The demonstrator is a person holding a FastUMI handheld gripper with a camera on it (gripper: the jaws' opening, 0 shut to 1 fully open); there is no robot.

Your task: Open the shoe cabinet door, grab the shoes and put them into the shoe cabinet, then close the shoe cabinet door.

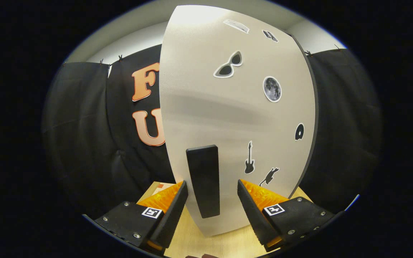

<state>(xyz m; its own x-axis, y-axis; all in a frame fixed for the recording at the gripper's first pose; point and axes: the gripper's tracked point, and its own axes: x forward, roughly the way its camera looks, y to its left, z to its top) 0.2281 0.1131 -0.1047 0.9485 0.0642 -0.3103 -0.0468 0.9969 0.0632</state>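
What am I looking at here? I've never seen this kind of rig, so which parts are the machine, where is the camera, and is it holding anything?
The camera rides on a handheld gripper that a person carries; there is no robot arm. It looks forward along the two fingers, the wedge shapes at the bottom. The lens is a fisheye, so straight things look bowed.

The big pale panel ahead is the shoe cabinet door, decorated with small stickers such as sunglasses, a moon and a guitar. The dark upright bar on it is the handle. The cabinet stands on a light wooden surface, with black cloth behind it as the booth's wall.

The fingers are open, one on each side of the handle, with a gap on both sides. Nothing is held yet.
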